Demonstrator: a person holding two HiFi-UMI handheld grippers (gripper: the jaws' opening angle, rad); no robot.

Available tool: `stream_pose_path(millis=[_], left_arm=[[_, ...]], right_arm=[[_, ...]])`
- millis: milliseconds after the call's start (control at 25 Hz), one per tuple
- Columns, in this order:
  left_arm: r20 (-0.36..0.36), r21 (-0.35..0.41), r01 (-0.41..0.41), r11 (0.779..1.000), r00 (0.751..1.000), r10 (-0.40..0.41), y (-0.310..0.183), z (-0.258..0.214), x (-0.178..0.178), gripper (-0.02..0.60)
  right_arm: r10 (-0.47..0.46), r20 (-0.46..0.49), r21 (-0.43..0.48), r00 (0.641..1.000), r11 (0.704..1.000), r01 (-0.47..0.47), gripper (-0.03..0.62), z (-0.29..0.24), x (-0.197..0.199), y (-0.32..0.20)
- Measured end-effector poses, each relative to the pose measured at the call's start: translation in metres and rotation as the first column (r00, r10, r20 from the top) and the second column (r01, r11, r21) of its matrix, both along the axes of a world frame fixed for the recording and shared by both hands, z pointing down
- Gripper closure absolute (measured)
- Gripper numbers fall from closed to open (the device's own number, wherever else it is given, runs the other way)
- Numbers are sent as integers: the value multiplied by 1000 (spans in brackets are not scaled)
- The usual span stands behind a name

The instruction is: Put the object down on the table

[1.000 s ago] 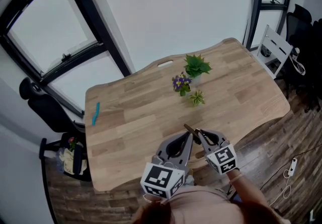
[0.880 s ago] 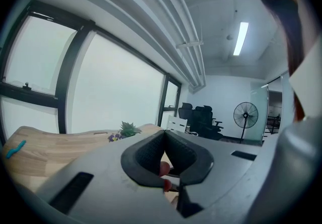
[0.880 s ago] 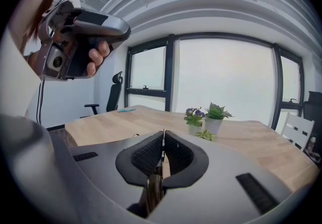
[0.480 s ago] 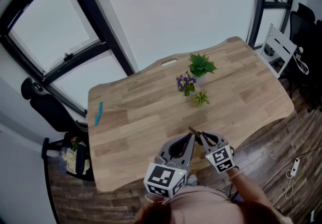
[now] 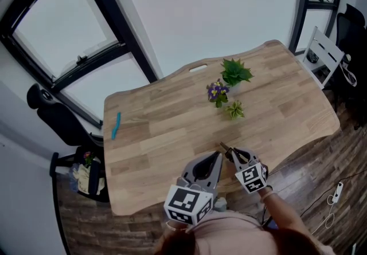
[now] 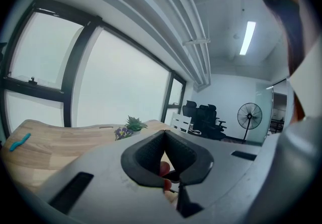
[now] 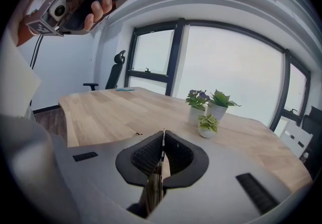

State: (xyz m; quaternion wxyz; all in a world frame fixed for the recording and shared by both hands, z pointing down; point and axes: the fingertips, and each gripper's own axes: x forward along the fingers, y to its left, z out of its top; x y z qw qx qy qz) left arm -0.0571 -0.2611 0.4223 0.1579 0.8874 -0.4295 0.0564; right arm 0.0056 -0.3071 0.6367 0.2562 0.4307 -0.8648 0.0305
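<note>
**Inspector:** Reporting on the right gripper (image 7: 163,136): what is it carrying?

**Operator:** I am clamping a thin brown strip (image 7: 154,183) in it. The strip's long axis is running along the jaws, with its tip reaching over the table (image 5: 172,128)'s near edge.

**Inspector:** And the left gripper (image 6: 164,136)?

**Operator:** I am holding it closed on nothing, beside the right one. In my judgement, lowering the right gripper onto the table is next.

In the head view the tabletop (image 5: 166,133) and its small plants (image 5: 218,92) have slid a little toward 2 o'clock. The right gripper (image 5: 233,154) and the thin brown object (image 5: 223,147) in its jaws drifted the same way, while the left gripper (image 5: 217,157) edged only slightly toward 3 o'clock.
</note>
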Motion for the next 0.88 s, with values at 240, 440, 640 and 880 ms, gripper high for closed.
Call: stream_pose_path(millis=[240, 440, 640, 880], left_arm=[[1, -7, 14, 1000, 1000, -14, -1, 2, -5, 580], [5, -14, 21, 1000, 1000, -21, -1, 4, -7, 580], [7, -19, 28, 999, 1000, -28, -1, 6, -10, 580], [6, -22, 36, 999, 999, -36, -1, 6, -14, 580]], right_arm=[[20, -19, -9, 1000, 1000, -21, 589, 12, 5, -6], [20, -35, -9, 999, 1000, -20, 589, 18, 4, -8], [28, -37, -21, 999, 999, -28, 589, 27, 3, -9], [6, -22, -15, 1000, 1000, -7, 588, 26, -5, -11]])
